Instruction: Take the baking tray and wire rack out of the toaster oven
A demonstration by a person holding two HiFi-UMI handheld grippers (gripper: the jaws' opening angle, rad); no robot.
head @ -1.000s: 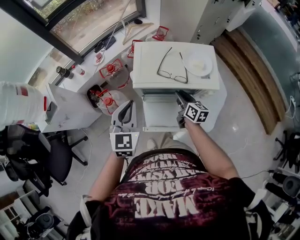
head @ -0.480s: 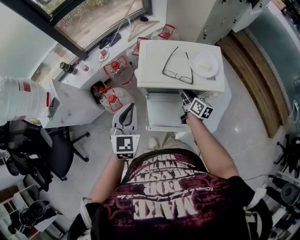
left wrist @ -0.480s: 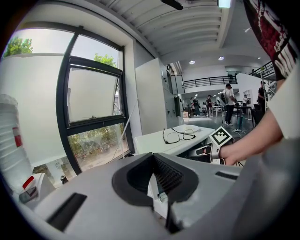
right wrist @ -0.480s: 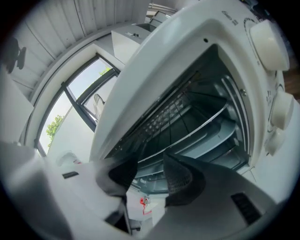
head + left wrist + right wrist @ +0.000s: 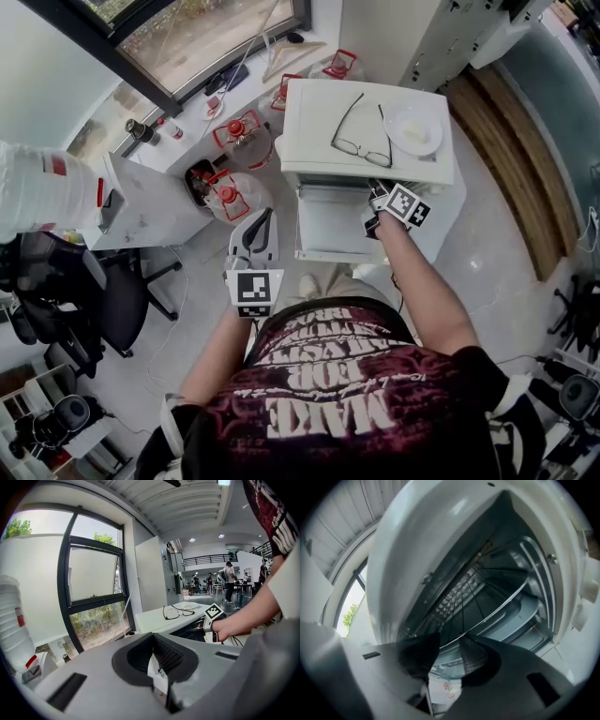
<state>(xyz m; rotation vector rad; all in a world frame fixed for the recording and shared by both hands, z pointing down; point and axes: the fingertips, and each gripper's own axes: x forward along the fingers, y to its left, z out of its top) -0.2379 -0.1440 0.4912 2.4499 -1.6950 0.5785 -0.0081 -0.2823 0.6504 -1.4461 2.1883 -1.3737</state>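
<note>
My right tongs (image 5: 449,641), just closing, straddle the front bar of the wire rack (image 5: 497,604) for withdrawal; left tongs (image 5: 153,641) wait aside, shut, empty.

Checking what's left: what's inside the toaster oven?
A wire rack sits inside. Under it lies a grey tray-like surface, partly covered by the rack's wires.

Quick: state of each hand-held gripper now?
Left hand-held gripper: shut, empty.
Right hand-held gripper: open, jaws just closing, wire rack edge between them, ungripped.
</note>
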